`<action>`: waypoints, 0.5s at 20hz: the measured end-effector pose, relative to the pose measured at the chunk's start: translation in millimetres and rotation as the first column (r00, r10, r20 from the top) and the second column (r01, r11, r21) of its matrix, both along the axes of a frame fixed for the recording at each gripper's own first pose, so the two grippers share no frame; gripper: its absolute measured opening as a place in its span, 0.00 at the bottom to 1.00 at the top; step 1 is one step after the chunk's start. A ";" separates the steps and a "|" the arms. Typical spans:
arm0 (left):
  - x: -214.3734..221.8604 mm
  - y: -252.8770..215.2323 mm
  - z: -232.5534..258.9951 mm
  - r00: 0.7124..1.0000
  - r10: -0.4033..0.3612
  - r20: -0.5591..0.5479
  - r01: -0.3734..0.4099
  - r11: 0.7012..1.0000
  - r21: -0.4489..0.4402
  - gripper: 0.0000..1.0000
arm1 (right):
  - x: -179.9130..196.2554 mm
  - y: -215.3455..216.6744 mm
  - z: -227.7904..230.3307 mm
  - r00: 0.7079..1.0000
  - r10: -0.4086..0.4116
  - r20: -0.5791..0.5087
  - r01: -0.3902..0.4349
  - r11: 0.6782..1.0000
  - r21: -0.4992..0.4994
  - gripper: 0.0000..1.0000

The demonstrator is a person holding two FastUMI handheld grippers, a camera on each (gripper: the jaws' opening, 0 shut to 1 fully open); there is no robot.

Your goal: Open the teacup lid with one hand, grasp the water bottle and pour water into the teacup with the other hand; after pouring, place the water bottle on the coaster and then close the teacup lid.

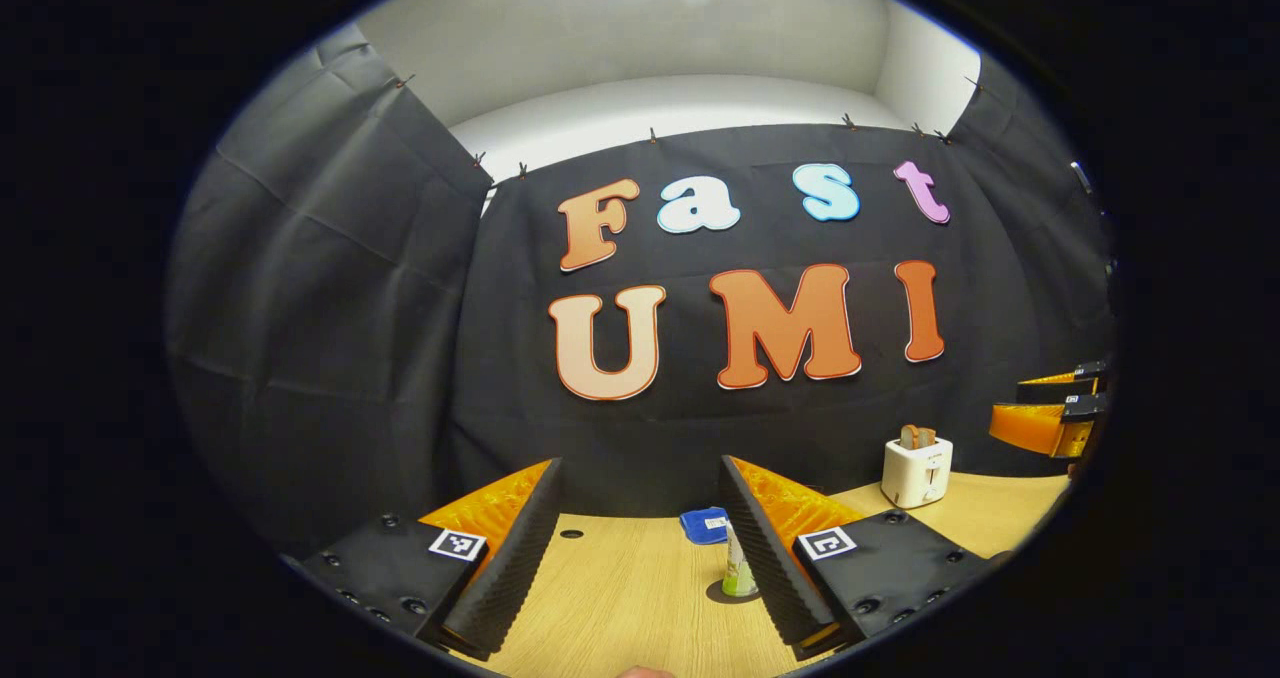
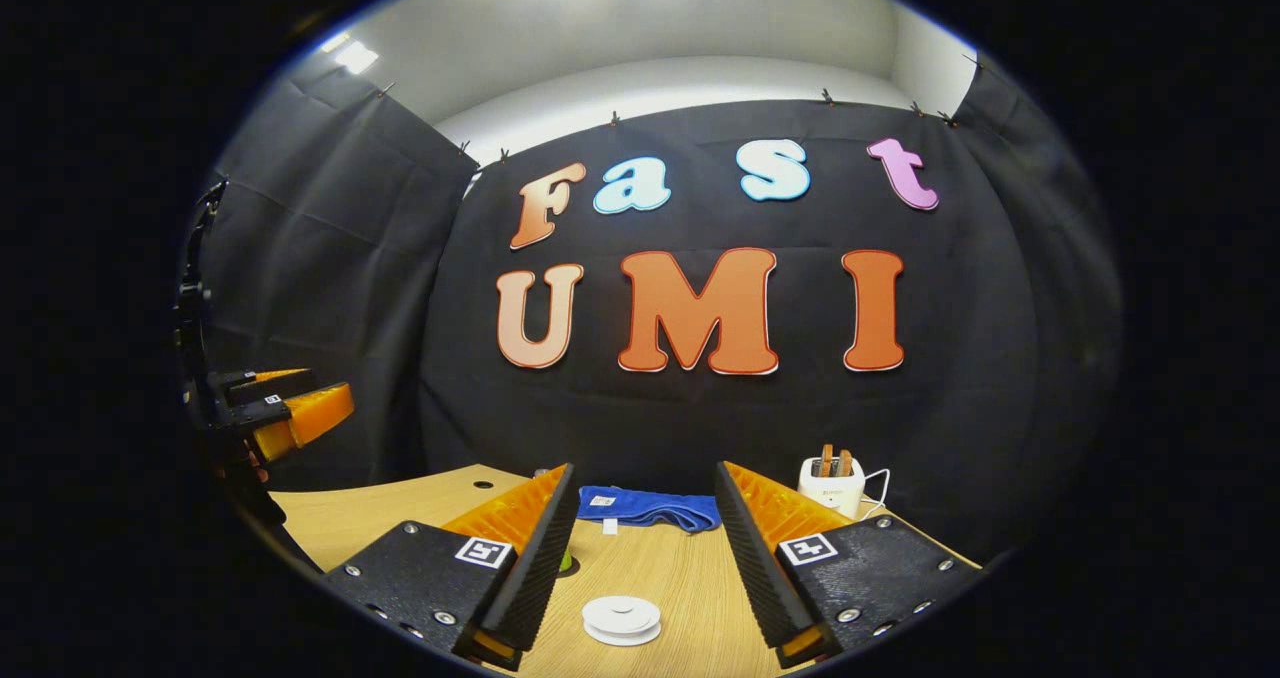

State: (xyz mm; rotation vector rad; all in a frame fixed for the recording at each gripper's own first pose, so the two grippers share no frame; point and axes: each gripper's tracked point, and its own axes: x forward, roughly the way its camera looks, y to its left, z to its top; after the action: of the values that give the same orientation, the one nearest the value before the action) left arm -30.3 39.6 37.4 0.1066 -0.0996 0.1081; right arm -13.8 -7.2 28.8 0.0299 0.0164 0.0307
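Note:
In the left gripper view a small water bottle (image 1: 738, 566) with a green and white label stands upright on the wooden table (image 1: 620, 598), partly hidden behind one finger of my left gripper (image 1: 640, 468). That gripper is open and holds nothing. In the right gripper view my right gripper (image 2: 644, 472) is open too, with a low white round disc (image 2: 621, 619) lying on the table (image 2: 690, 578) between its fingers; I cannot tell whether it is the coaster or a lid. A green sliver (image 2: 566, 559) peeks out beside one finger.
A blue cloth (image 1: 705, 525) (image 2: 650, 507) lies at the back of the table. A white toaster (image 1: 916, 469) (image 2: 832, 484) with toast stands at the back right. The other gripper (image 1: 1050, 413) (image 2: 285, 406) is raised at each view's edge.

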 end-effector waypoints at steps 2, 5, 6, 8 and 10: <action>0.8 -3.3 0.1 1.000 0.005 0.006 -0.005 1.000 0.013 0.98 | 0.3 2.7 -2.4 1.000 0.004 -0.004 -0.004 1.000 -0.011 0.82; -1.0 -10.6 -3.5 1.000 -0.007 0.005 0.006 1.000 0.026 0.98 | 0.0 7.6 -8.2 1.000 0.016 -0.018 -0.016 1.000 -0.022 0.82; -0.5 -12.0 -4.3 1.000 -0.010 0.005 0.010 0.999 0.031 0.98 | 0.5 8.1 -10.3 1.000 0.019 -0.021 -0.019 1.000 -0.025 0.82; -0.3 -11.8 -4.2 1.000 -0.013 0.005 0.013 0.999 0.037 0.96 | 1.4 8.8 -14.0 0.999 0.017 -0.030 -0.018 0.999 -0.031 0.82; 2.2 -10.2 -4.2 1.000 -0.011 0.005 0.011 0.999 0.031 0.96 | 1.3 8.9 -16.6 0.999 0.017 -0.036 -0.019 0.999 -0.034 0.82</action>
State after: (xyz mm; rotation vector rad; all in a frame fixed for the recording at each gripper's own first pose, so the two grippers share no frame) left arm -28.1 29.3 33.2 0.1368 -0.1068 0.0962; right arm -12.5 1.7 12.2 -0.0040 0.0531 0.0479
